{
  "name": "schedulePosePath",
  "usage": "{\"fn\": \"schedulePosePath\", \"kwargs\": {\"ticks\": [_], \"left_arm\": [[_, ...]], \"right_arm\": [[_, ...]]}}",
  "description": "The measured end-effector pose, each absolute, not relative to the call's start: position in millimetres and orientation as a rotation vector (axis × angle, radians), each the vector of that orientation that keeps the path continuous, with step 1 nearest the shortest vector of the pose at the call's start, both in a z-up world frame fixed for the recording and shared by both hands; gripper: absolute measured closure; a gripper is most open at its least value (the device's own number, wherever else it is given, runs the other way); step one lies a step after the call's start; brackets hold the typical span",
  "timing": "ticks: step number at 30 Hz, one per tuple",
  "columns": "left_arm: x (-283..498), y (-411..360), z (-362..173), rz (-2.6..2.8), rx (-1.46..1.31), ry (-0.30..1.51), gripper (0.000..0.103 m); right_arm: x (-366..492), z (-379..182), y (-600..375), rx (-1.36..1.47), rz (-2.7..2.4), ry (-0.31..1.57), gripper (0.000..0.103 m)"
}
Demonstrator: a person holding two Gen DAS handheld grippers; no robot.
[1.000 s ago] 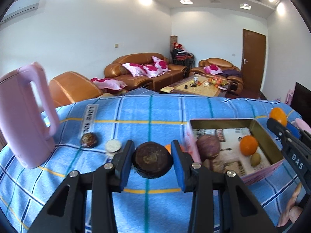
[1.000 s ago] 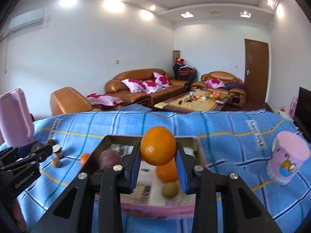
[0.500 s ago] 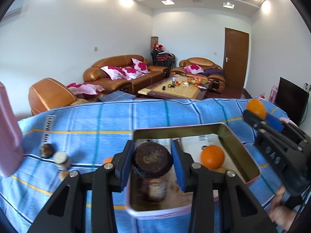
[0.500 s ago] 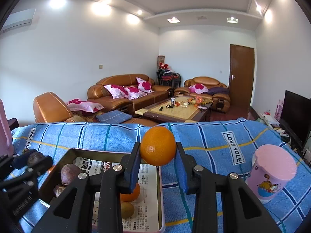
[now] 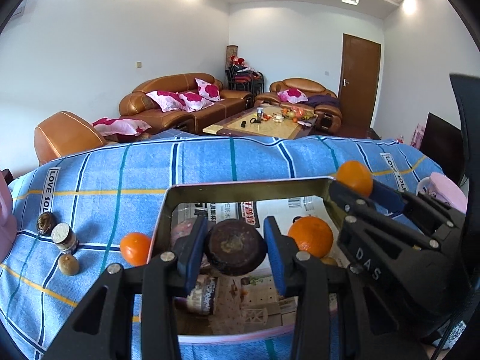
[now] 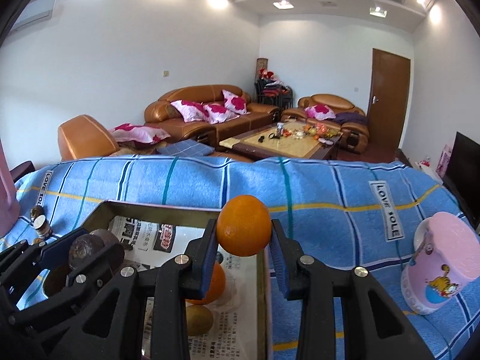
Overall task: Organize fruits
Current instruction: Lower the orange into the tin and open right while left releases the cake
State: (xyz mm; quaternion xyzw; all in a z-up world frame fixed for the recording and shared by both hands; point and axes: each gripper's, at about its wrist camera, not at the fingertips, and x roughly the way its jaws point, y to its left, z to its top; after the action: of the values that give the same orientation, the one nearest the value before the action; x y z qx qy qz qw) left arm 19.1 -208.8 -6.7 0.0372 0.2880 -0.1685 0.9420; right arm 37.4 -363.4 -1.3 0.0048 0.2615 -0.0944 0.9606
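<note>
- My left gripper is clamped on a dark brown, wrinkled round fruit, both blue pads pressing its sides, and I hold it above the shallow rectangular metal tray lined with newspaper.
- My right gripper is clenched on a smooth bright orange, which sits between the pads over the tray's right rim.
- In the left wrist view I see the right gripper at the tray's far right corner, carrying that orange.
- Inside the tray lies a second orange fruit, a dull purple-brown round fruit and a small glass jar on its side.
- From the right wrist view a brown-green kiwi lies in the tray just below the orange one there.
- On the blue checked cloth, left of the tray, rest a small orange, a fuzzy kiwi, an upright little jar with a pale lid and a dark wrinkled fruit.
- A pink cartoon-printed cup stands on the cloth well to the right of the tray.
</note>
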Motion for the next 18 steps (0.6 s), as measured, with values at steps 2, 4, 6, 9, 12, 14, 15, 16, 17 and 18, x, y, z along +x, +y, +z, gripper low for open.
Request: {"fn": "schedulePosePath", "kwargs": {"ticks": [2,4,6,9,12,14,15,16,17,18], "left_arm": [[19.4,-208.6,-8.4,-0.341,0.074,0.595,0.062],[19.4,-207.3,-9.0,-0.336,0.075,0.602,0.062],[20.7,-205.9,-9.9,-0.334,0.070,0.614,0.062],[23.9,-203.6,-11.9,-0.326,0.058,0.633,0.062],[26.1,-201.2,-13.9,-0.324,0.046,0.646,0.062],[24.9,-201.3,-14.0,-0.324,0.046,0.645,0.062],[24.7,-201.3,-14.2,-0.325,0.046,0.645,0.062],[24.0,-201.4,-14.3,-0.327,0.047,0.645,0.063],[23.7,-201.4,-14.5,-0.327,0.047,0.645,0.063],[23.6,-201.5,-14.5,-0.327,0.046,0.645,0.063]], "right_arm": [[37.5,-1.9,-362.3,0.009,-0.180,0.534,0.067],[38.3,-3.0,-361.4,0.011,-0.171,0.542,0.067],[40.3,-4.9,-362.2,0.026,-0.149,0.557,0.067],[43.2,-7.4,-362.5,0.051,-0.113,0.574,0.067],[45.7,-11.1,-363.6,0.087,-0.071,0.602,0.067],[47.4,-13.7,-366.2,0.119,-0.047,0.617,0.067],[48.1,-14.6,-367.4,0.132,-0.038,0.624,0.067],[48.1,-15.4,-368.7,0.142,-0.031,0.628,0.067],[48.7,-16.9,-370.6,0.162,-0.019,0.636,0.067],[49.3,-18.0,-370.8,0.174,-0.012,0.641,0.067]]}}
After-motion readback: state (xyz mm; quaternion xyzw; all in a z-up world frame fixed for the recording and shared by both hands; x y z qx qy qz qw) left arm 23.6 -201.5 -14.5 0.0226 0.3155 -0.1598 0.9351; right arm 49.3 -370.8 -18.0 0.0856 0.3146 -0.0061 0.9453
